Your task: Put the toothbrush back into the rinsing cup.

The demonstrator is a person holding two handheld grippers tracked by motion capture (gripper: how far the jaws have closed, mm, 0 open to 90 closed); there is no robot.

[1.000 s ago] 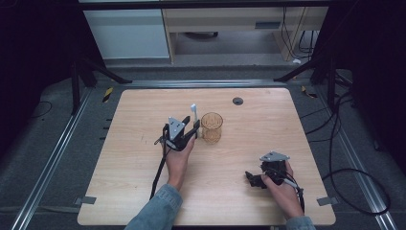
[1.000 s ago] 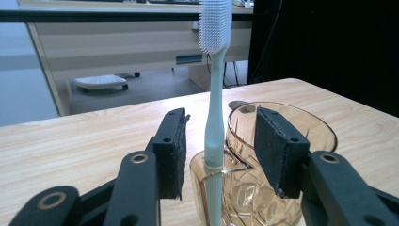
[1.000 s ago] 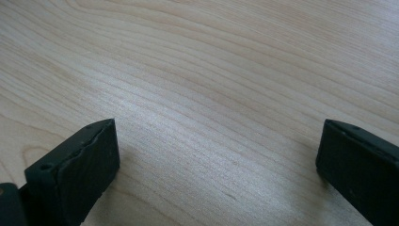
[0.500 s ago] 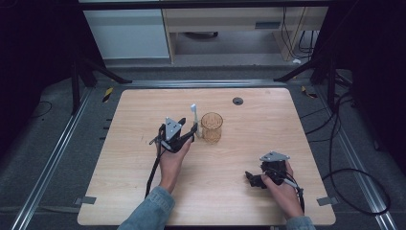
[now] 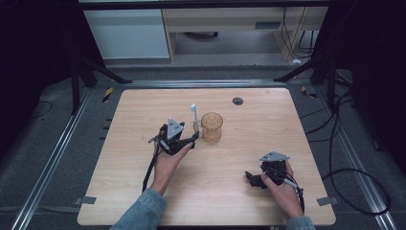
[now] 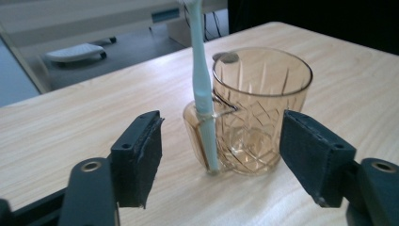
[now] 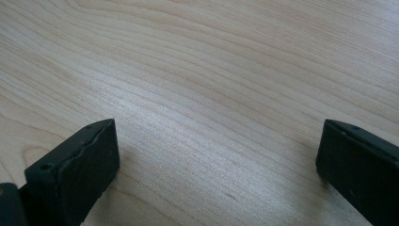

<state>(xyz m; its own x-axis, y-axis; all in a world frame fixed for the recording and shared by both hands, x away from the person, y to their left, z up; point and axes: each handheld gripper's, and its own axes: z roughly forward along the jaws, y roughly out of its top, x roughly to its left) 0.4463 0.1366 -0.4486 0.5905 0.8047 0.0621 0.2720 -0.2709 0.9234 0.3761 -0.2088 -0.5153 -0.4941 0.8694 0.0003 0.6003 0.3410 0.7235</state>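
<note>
An amber cut-glass cup (image 5: 211, 127) (image 6: 261, 108) stands near the middle of the wooden table (image 5: 143, 110). A pale blue toothbrush (image 5: 194, 115) (image 6: 202, 94) stands upright in the loop of the cup's handle, head up and foot on the table. My left gripper (image 5: 190, 140) (image 6: 219, 136) is just left of the cup. Its jaws have just been opening and now stand apart on either side of brush and cup, touching neither. My right gripper (image 5: 251, 178) (image 7: 219, 155) rests open over bare wood at the front right, with nothing between its pads.
A small dark round disc (image 5: 238, 101) (image 6: 229, 57) lies on the table behind the cup. Cables (image 5: 344, 158) trail on the floor at the right. A white cabinet (image 5: 127, 33) and low shelves stand beyond the far edge.
The left gripper's jaws have spread apart and let go of the toothbrush, which stays upright in the cup's handle. The right hand has not moved.
</note>
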